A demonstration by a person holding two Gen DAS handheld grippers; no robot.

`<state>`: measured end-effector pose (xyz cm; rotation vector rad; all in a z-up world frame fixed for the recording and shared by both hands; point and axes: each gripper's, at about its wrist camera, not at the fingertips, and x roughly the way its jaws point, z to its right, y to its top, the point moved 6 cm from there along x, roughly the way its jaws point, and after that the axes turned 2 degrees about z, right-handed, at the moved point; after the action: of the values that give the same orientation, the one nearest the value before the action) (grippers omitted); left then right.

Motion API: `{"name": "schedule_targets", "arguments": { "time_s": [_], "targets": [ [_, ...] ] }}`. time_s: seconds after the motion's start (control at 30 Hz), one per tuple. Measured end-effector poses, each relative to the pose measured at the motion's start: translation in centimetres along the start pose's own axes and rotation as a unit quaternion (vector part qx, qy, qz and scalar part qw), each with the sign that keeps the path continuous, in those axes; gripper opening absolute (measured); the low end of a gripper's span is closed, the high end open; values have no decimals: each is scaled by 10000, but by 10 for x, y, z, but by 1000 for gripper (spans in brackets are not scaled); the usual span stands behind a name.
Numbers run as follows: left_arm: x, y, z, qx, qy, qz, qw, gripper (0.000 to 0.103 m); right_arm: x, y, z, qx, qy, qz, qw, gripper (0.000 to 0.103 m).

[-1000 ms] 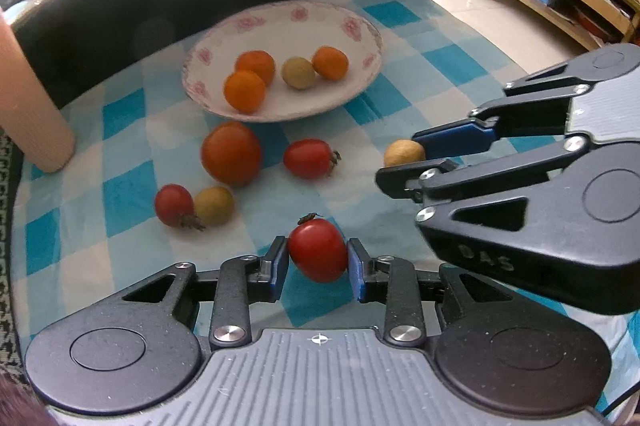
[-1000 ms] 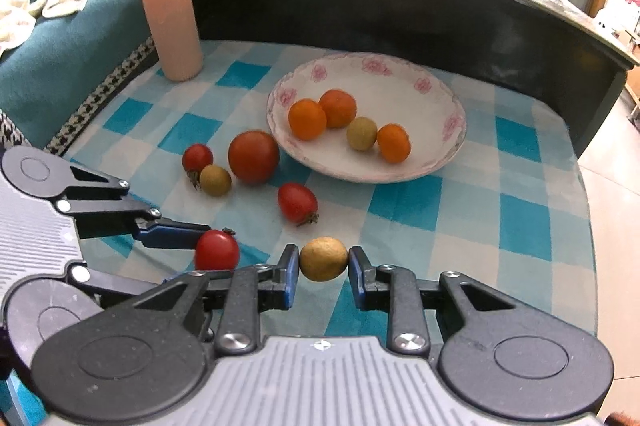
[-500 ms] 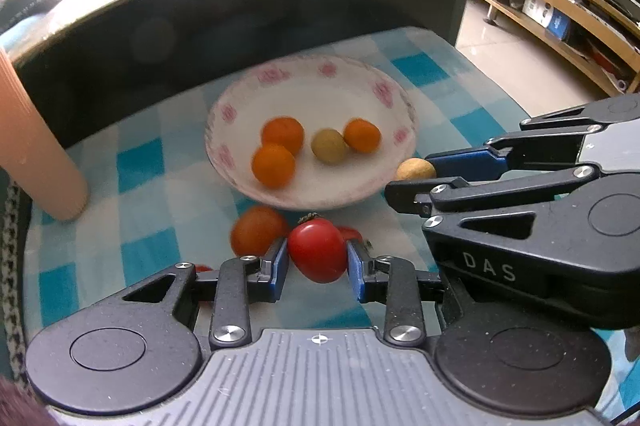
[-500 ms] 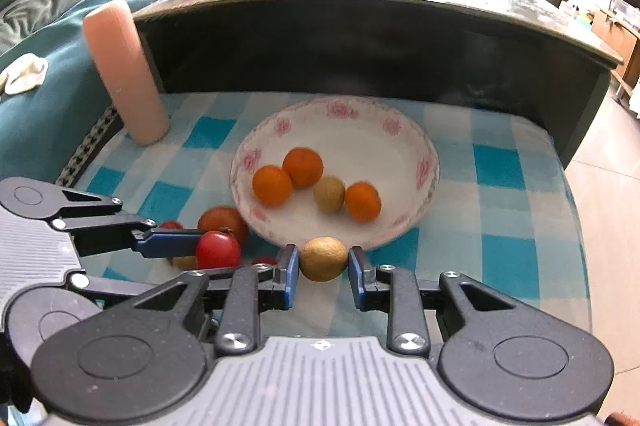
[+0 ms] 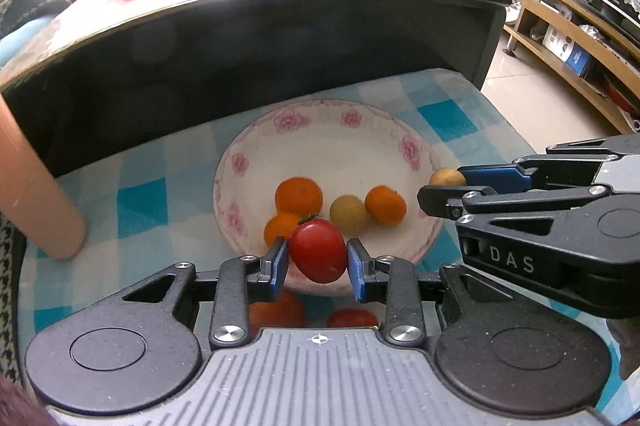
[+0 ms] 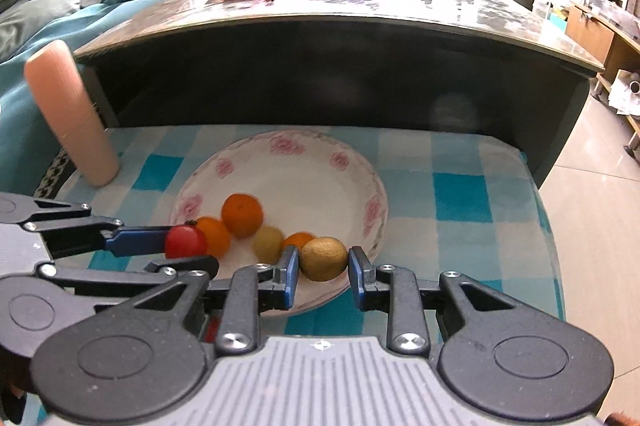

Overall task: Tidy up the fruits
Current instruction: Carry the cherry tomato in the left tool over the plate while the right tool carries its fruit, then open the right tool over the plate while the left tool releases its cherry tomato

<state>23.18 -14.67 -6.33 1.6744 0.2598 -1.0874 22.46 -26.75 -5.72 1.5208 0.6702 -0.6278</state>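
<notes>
Fingers of the left gripper [image 5: 317, 262] clamped a red tomato [image 5: 318, 250] above the near rim of the plate [image 5: 344, 141], while rightward the right gripper [image 6: 322, 265] pinched a brownish-yellow fruit [image 6: 323, 258] over the same rim, both poised for release straight below.

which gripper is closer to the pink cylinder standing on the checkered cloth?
Left. The left gripper, holding a red tomato, sits on the pink cylinder side of the plate; the right gripper is farther across.
</notes>
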Motion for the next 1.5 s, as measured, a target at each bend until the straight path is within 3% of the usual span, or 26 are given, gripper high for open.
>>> {"name": "schedule_targets", "arguments": {
  "time_s": [0.57, 1.5],
  "targets": [
    [17, 12, -7, -81, 126, -63, 9999, 41, 31, 15, 1, 44, 75, -56, 9999, 43],
    [5, 10, -15, -157, 294, 5, 9994, 54, 19, 18, 5, 183, -11, 18, 9998, 50]
  ]
}}
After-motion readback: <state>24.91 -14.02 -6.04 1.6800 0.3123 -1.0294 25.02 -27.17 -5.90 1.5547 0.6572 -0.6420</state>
